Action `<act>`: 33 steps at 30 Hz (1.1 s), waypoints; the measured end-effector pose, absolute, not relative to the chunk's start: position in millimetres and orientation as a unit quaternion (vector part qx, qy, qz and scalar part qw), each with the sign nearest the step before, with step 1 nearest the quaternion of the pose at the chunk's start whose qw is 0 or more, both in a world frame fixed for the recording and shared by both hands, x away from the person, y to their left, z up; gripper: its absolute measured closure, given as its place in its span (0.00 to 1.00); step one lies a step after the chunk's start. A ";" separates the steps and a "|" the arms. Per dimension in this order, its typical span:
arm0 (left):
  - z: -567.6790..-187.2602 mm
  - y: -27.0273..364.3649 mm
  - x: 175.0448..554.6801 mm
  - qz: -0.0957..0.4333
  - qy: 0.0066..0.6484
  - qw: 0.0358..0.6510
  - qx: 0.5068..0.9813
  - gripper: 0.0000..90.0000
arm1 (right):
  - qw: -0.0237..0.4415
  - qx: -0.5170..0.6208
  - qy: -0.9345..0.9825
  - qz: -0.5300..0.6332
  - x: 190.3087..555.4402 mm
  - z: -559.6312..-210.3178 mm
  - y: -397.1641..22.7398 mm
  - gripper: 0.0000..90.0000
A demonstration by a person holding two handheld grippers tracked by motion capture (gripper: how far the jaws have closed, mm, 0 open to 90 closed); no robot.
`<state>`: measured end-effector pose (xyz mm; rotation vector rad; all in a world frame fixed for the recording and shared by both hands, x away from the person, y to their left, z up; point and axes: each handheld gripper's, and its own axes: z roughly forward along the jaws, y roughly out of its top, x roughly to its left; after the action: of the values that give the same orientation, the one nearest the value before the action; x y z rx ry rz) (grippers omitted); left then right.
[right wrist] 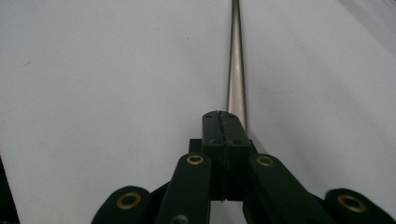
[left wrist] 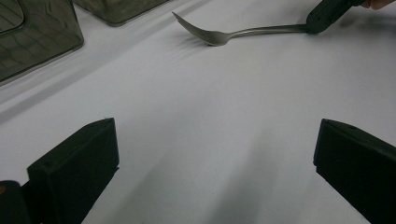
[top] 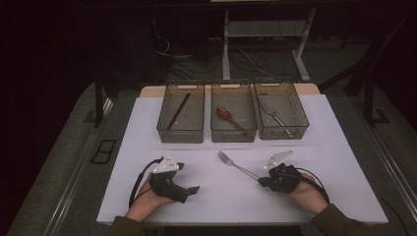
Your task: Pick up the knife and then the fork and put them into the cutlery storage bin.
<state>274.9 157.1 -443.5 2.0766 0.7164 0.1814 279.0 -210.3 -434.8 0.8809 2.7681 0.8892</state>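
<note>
Right gripper [top: 261,180] clamping handle end of slim silver metal fork [top: 235,164], lying near front-right of white worktop [top: 206,206]. Left gripper [top: 193,189] gaping wide, holding nothing. 3 smoky plastic bins [top: 282,129] along back edge; lifting level should be keeping tines from swinging.

Slim steel fork [right wrist: 236,60]: tines cut off by right gripper view's top edge; handle end hidden between closed black right gripper [right wrist: 226,128] jaws. Left translucent grey bin's [top: 180,132] dark stick-like content [top: 177,111]: too small to identify.

right gripper [top: 260,180] clamping fork [top: 236,165], white table [top: 211,196]
</note>
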 end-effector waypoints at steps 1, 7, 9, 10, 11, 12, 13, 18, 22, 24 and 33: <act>-443.4 157.1 275.0 0.073 0.290 0.452 0.840 0.00 | 0.047 0.291 0.908 0.298 279.7 -433.8 -211.0 0.99; -442.5 156.7 274.7 0.074 0.288 0.454 0.840 0.00 | 0.023 0.293 0.908 0.299 290.7 -420.7 -211.4 0.79; -441.9 156.7 274.7 0.076 0.289 0.456 0.839 0.00 | 0.023 0.287 0.914 0.285 294.4 -414.7 -207.0 0.72; -441.9 156.6 274.8 0.076 0.288 0.455 0.839 0.00 | 0.028 0.286 0.916 0.279 296.5 -411.6 -204.1 0.70; -442.0 156.5 274.7 0.075 0.288 0.455 0.839 0.00 | 0.028 0.284 0.918 0.276 298.5 -409.3 -202.3 0.69; -442.2 156.3 274.7 0.074 0.288 0.455 0.839 0.00 | 0.027 0.282 0.920 0.272 302.4 -405.4 -198.9 0.68; -442.2 156.4 274.9 0.075 0.285 0.455 0.840 0.00 | 0.028 0.277 0.922 0.267 305.8 -402.9 -196.1 0.68; -442.0 155.9 274.6 0.074 0.286 0.458 0.839 0.00 | 0.028 0.253 0.939 0.233 319.7 -393.8 -176.8 0.67; -441.7 155.8 274.3 0.074 0.286 0.458 0.838 0.00 | 0.027 0.240 0.948 0.206 329.9 -392.0 -162.8 0.68; -441.5 155.7 274.1 0.073 0.286 0.459 0.838 0.00 | 0.022 0.243 0.950 0.194 336.1 -392.7 -156.4 0.69; -441.0 155.0 273.6 0.072 0.285 0.460 0.838 0.00 | -0.004 0.243 0.960 0.141 355.2 -402.9 -132.7 0.78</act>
<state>273.6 155.0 -441.0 2.0612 0.7016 0.1766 355.2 -132.7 -402.9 0.7656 3.0219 0.4451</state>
